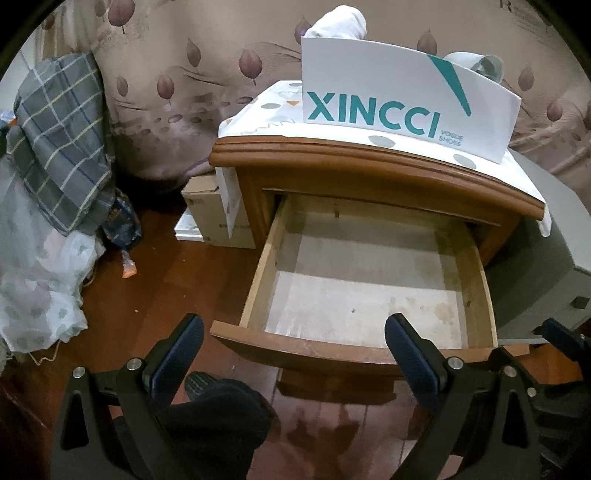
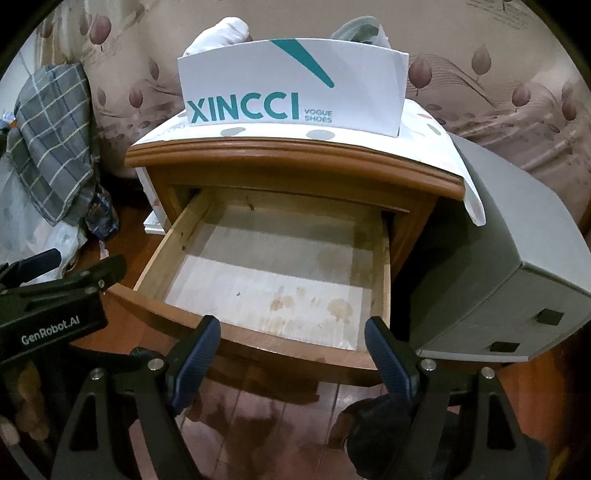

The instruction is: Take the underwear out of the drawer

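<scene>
Left claw (image 1: 293,343) gapes wide, gripping nothing, near the drawer (image 1: 362,295) front. Right claw (image 2: 291,345) likewise spread wide, unladen, over the front edge. White underwear (image 1: 341,22) sits far, in the box (image 1: 399,99) on the surface (image 1: 369,155).

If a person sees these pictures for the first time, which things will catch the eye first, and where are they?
First comes the white XINCCI shoe box with teal letters, standing on top of the wooden nightstand, with white cloth showing behind it. Below it the drawer is pulled out, and its stained bottom shows no clothing. Both tongs, left tongs and right tongs, are open in front of the drawer.
</scene>
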Demonstrator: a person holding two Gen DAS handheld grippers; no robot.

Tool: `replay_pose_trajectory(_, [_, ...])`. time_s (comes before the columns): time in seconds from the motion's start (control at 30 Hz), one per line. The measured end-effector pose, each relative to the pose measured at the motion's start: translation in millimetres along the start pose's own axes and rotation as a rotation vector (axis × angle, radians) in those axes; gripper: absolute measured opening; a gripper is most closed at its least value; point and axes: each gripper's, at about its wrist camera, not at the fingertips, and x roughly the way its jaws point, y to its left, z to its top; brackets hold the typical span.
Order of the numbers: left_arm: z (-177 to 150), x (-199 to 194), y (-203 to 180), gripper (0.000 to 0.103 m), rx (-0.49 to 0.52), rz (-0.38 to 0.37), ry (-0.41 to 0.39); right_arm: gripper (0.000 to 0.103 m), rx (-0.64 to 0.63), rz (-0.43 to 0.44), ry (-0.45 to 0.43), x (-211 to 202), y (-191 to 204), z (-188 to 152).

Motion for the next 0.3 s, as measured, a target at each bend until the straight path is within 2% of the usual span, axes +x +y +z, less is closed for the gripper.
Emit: replay_pose_trajectory(0.3, [-2.6,1.5,1.8,0.098,-0.001,0.001,-0.002,0.082,-0.016,-0.008,0.008,4.5,2.7,-0.1])
